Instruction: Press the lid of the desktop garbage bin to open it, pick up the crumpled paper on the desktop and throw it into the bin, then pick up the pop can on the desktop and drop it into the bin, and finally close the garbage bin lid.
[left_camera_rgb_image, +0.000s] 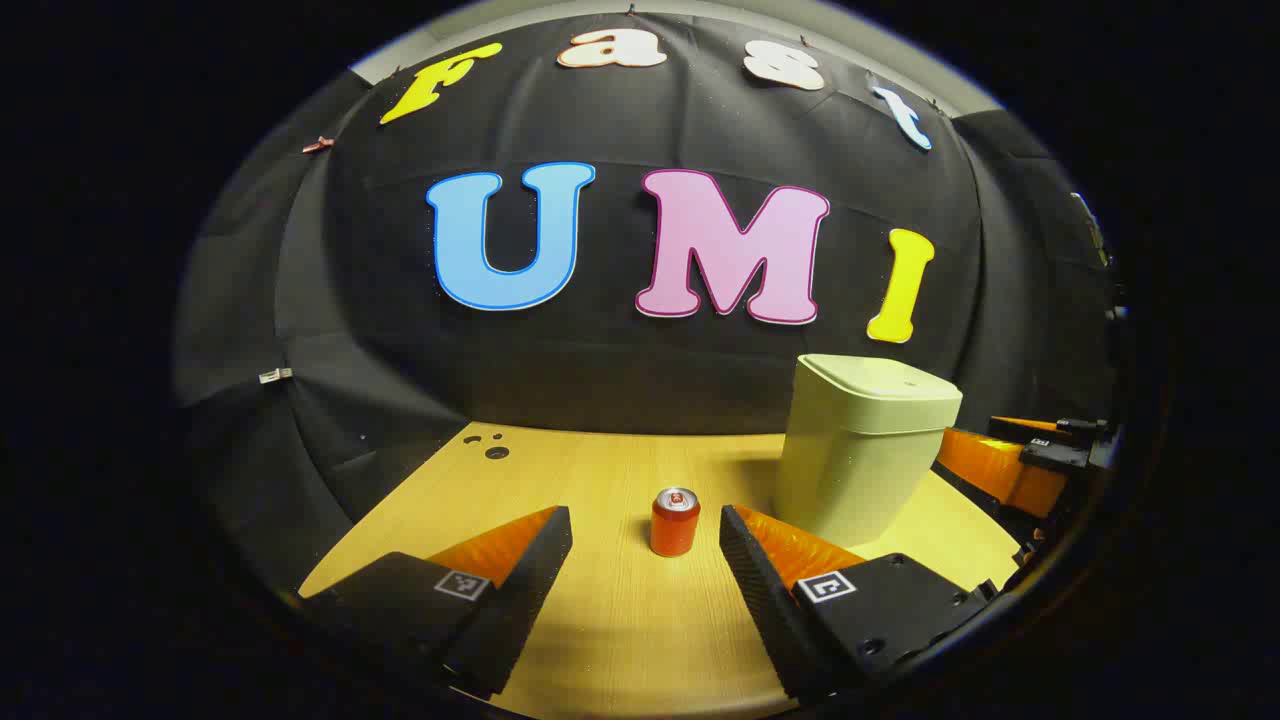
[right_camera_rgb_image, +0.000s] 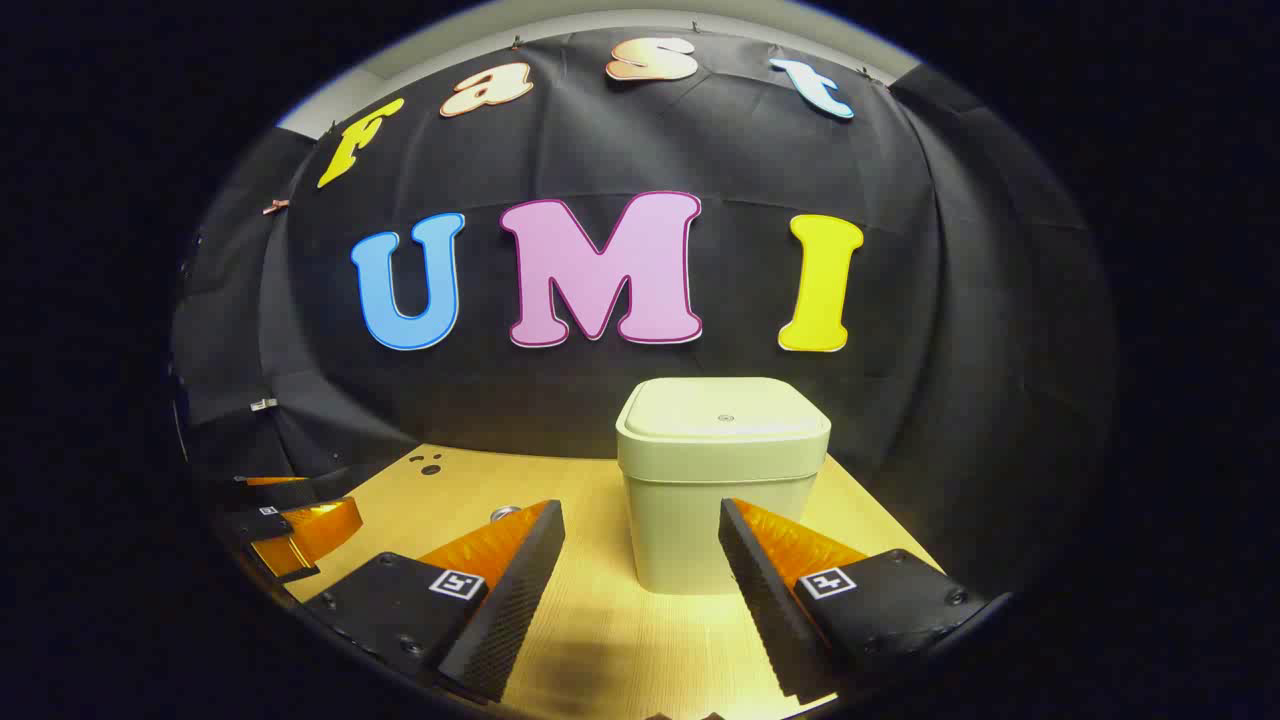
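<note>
Left gripper (left_camera_rgb_image: 645, 525) hangs low over the table (left_camera_rgb_image: 620, 640), jaws spread wide, nothing between the pads, nothing touched. Straight ahead through that gap stands the can (left_camera_rgb_image: 675, 521), upright on the wood, top end up, well clear of both fingers. Just to the right of it sits the bin (left_camera_rgb_image: 862, 445), lid (left_camera_rgb_image: 885, 385) down and flat, apart from the can. Past the bin, at the right edge of the left gripper view, the other gripper shows in part, beside the bin's wall; contact there cannot be told from this angle.

Over to the right gripper view: the right gripper (right_camera_rgb_image: 642, 525) is also low and also gaping, jaws wide, gripping nothing. The bin (right_camera_rgb_image: 715, 500) sits dead centre in front of it, framed between the two fingers, lid (right_camera_rgb_image: 722, 408) closed with a small round mark in its middle. The fingertips sit near the bin's lower wall on either side, though whether they touch it cannot be told. Behind the left finger, a sliver of the can's top (right_camera_rgb_image: 505, 512) peeks out on the table (right_camera_rgb_image: 640, 650). Far left, the left gripper (right_camera_rgb_image: 300, 535) comes into frame, low at the table edge.
</note>
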